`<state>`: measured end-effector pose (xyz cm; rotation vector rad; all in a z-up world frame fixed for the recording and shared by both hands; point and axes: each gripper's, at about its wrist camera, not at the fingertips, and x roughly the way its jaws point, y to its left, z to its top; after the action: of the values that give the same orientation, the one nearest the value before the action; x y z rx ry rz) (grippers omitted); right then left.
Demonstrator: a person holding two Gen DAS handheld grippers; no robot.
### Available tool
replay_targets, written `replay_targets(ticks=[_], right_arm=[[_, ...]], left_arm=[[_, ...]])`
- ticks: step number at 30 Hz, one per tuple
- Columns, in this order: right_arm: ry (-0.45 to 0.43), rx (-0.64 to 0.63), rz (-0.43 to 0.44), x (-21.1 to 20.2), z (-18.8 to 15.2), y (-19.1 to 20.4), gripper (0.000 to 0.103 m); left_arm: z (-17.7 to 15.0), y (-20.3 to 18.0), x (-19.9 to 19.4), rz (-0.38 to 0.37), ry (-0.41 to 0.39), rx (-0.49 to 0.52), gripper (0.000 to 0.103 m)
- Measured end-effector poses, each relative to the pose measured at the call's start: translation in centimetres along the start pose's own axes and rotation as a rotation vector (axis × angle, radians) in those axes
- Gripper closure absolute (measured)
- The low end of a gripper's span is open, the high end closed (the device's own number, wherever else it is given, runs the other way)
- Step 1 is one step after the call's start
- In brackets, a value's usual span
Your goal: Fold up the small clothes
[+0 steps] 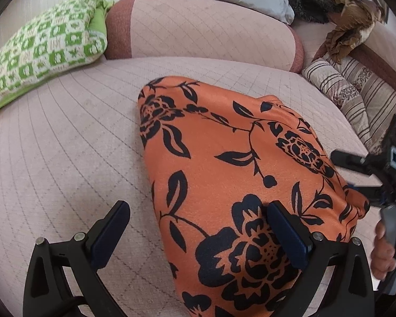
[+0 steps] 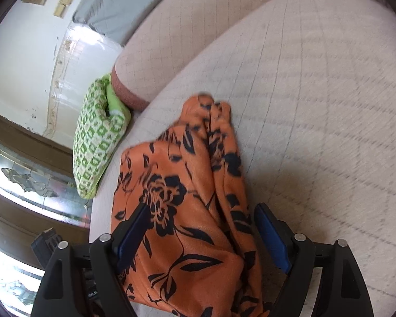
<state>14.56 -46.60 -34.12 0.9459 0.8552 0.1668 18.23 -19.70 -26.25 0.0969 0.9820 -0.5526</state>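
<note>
The orange floral cloth [image 1: 240, 174] lies bunched on the sofa [image 1: 66, 145] seat. Both grippers, left [image 1: 198, 235] and right [image 2: 200, 232], tilt down over it, jaws wide, gripping nothing.

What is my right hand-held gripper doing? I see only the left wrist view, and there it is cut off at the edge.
Observer: The right hand-held gripper is open. The orange floral garment lies between its fingers, not pinched.
Operator: Is the cloth flat on that side?
Observer: No. Along that edge it is gathered into long folds that end in a bunched tip.
Operator: What is behind the green pillow?
Observer: Behind the green checked pillow stands a white wall with flaking paint.
</note>
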Motion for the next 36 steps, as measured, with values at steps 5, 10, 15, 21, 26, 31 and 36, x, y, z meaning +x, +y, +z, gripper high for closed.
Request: replay_targets(ticks=[5,10,15,21,26,31,36], right_arm=[[0.078,0.015,0.023,2.0,-0.4,-0.4,0.016],[0.083,-0.013,0.032,2.5,-0.7,0.3,0.011],[0.089,0.011,0.077,2.7,-0.7,0.2,0.011],[0.042,-0.008,0.015,1.6,-0.4,0.6,0.010],[-0.114,-0.056,0.008,-2.3,-0.3,2.9,0.010],[-0.152,-0.125,0.049,-3.4,-1.8,6.3,0.012],[-0.124,-0.075,0.074,-3.0,-2.9,6.3,0.038]], left_arm=[[-0.1,0.2,0.3,-0.016,0.007,-0.018,0.000],[-0.3,0.1,0.3,-0.017,0.005,-0.020,0.000],[-0.2,0.2,0.5,-0.031,0.016,-0.031,0.000],[0.1,0.2,0.1,-0.022,0.016,-0.022,0.000],[0.4,-0.2,-0.9,0.045,-0.020,0.010,0.000],[0.1,-0.3,-2.4,0.109,-0.070,0.035,0.000],[-0.3,0.4,-3.8,0.153,-0.106,0.037,0.000]])
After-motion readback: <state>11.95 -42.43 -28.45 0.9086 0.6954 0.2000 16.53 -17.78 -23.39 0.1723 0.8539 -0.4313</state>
